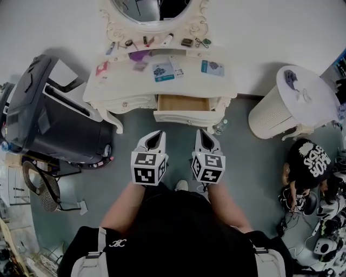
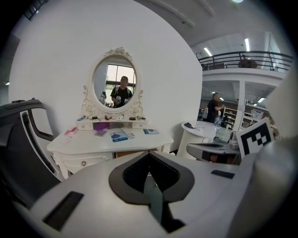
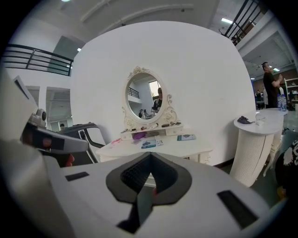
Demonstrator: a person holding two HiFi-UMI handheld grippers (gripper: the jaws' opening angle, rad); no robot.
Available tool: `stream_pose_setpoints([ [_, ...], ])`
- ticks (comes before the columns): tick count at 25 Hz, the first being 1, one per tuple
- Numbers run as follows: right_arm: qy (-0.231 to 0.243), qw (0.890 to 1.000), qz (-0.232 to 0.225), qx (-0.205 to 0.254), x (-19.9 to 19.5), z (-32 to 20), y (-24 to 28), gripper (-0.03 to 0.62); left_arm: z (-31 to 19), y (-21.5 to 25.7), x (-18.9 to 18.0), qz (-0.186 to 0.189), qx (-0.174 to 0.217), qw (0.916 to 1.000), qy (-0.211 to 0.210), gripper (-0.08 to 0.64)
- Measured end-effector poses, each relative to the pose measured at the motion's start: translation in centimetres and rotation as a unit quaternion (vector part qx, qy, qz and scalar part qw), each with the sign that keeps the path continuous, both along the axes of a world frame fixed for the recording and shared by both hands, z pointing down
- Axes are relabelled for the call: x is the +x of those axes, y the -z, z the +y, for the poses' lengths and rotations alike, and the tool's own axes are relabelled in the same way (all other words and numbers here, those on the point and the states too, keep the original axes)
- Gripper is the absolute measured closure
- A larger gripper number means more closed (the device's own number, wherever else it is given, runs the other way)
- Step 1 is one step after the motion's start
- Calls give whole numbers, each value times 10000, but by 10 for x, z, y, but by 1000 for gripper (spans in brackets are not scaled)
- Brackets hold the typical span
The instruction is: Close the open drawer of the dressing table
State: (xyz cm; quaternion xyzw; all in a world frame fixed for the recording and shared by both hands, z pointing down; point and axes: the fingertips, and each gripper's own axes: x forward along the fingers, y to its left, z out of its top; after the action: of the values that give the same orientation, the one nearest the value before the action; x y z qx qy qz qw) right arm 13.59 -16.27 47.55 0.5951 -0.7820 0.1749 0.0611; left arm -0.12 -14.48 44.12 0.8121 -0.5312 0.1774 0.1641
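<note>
The white dressing table (image 1: 121, 81) stands against the wall ahead, and its middle drawer (image 1: 183, 103) is pulled out, showing a bare wooden inside. My left gripper (image 1: 155, 138) and right gripper (image 1: 206, 136) hover side by side just short of the drawer front, apart from it. Both are shut with nothing between the jaws. In the left gripper view the left gripper (image 2: 149, 154) points at the dressing table (image 2: 107, 144), and a strip of the drawer (image 2: 129, 153) shows. In the right gripper view the right gripper (image 3: 150, 155) hides the drawer, and the dressing table (image 3: 186, 148) shows above it.
An oval mirror (image 1: 151, 10) tops the table, which carries blue cards (image 1: 163, 71) and small items. A black chair (image 1: 51, 116) stands at the left, and a white ribbed round stand (image 1: 292, 105) at the right. A bottle (image 1: 220, 127) stands by the table's right leg. Bags and cables (image 1: 311, 173) lie far right.
</note>
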Motion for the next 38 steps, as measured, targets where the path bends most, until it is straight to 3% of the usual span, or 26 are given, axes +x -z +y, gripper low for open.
stream_pose_setpoints([
  [9, 312, 9976, 234, -565, -7, -20, -54, 583, -19, -18, -6, -30, -137, 9998, 131, 558],
  [17, 452, 9909, 380, -1208, -20, -58, -110, 544, -58, -17, -13, 14, -78, 9999, 116, 558],
  [27, 142, 9751, 761, -2078, -22, -92, -206, 522, -88, -32, -39, -54, -338, 9991, 230, 558],
  [38, -194, 9530, 960, -2867, -28, -116, -263, 523, -112, -52, -62, -191, -591, 9979, 186, 558],
])
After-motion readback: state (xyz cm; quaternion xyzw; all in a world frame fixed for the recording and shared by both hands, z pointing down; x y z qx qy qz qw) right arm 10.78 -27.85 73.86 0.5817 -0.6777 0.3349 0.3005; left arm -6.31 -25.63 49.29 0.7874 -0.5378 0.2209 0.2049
